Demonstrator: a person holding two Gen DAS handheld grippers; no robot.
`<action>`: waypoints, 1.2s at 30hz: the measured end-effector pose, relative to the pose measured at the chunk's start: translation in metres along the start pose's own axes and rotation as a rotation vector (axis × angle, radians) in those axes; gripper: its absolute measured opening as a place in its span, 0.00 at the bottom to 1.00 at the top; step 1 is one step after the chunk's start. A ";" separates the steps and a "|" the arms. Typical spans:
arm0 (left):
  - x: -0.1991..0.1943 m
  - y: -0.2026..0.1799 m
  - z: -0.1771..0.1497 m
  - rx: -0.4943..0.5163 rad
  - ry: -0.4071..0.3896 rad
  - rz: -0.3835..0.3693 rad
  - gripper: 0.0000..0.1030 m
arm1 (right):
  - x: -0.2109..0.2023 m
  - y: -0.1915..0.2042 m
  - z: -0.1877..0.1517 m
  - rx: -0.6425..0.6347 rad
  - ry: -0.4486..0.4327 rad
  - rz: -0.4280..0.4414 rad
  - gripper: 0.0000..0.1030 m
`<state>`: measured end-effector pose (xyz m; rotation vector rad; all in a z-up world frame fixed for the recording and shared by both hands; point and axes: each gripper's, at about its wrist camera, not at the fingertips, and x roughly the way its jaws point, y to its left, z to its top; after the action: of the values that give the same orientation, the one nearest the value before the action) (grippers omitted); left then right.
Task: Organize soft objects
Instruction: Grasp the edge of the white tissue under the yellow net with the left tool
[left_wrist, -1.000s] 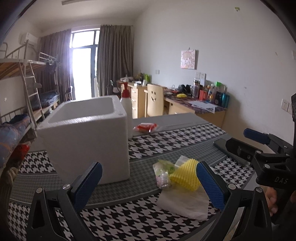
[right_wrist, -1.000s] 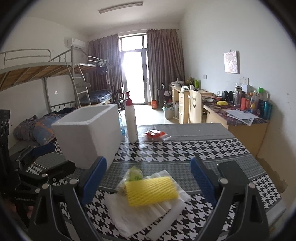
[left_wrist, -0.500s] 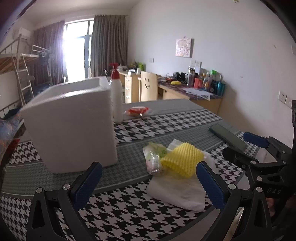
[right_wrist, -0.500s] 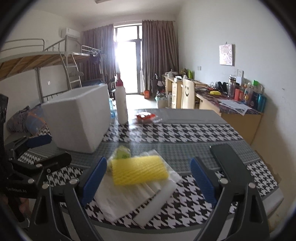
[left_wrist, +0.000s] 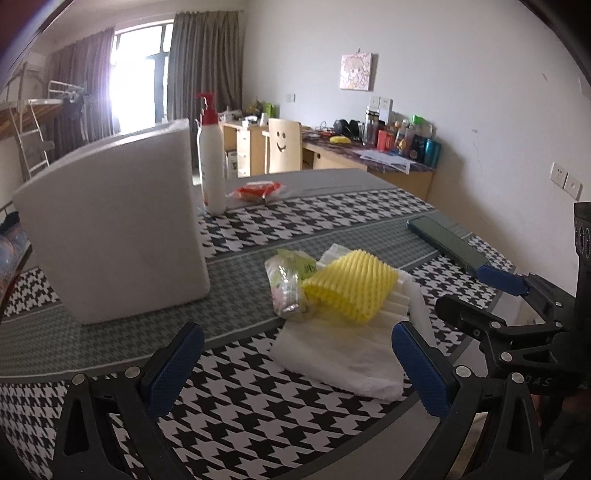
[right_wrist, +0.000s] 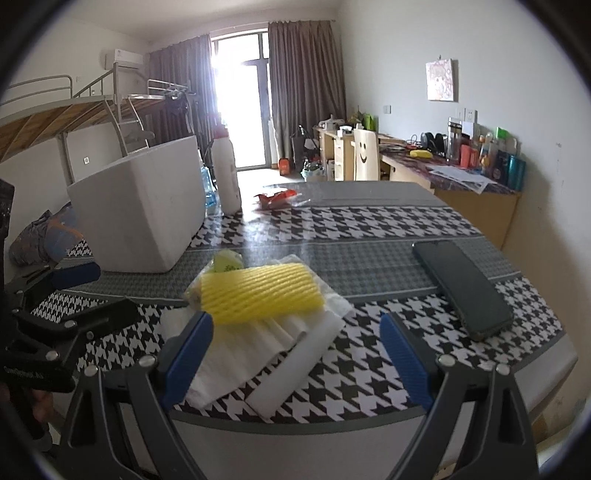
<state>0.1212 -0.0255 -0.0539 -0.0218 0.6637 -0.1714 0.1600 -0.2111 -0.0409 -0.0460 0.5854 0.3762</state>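
Left gripper (left_wrist: 295, 369), jaws spread and empty, hovers low over the table (left_wrist: 229, 417); ahead to its left stands the foam box (left_wrist: 110, 229), ahead to its right the yellow net (left_wrist: 351, 288) atop white sheets (left_wrist: 340, 354), a clear bag (left_wrist: 288, 284) touching it. Right gripper (right_wrist: 295, 354), also spread and empty, faces the same pile, with the phone (right_wrist: 461, 284) ahead to its right.

On my houndstooth tablecloth (right_wrist: 369, 221) I see a dark phone (right_wrist: 461, 288) lying flat near the right edge, a white pump bottle (left_wrist: 211, 162) standing upright, and a red wrapper (left_wrist: 256, 191) just beside it.
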 end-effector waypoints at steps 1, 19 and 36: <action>0.002 -0.001 -0.001 0.001 0.011 -0.010 0.99 | 0.001 -0.001 -0.001 0.002 0.006 -0.003 0.91; 0.048 -0.025 -0.010 0.055 0.161 -0.086 0.70 | 0.012 -0.024 -0.018 0.079 0.065 -0.017 0.91; 0.059 -0.046 -0.018 0.201 0.179 -0.052 0.13 | 0.028 -0.023 -0.022 0.081 0.131 -0.015 0.78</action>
<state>0.1487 -0.0795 -0.1003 0.1707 0.8225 -0.2921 0.1784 -0.2260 -0.0758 0.0030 0.7287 0.3364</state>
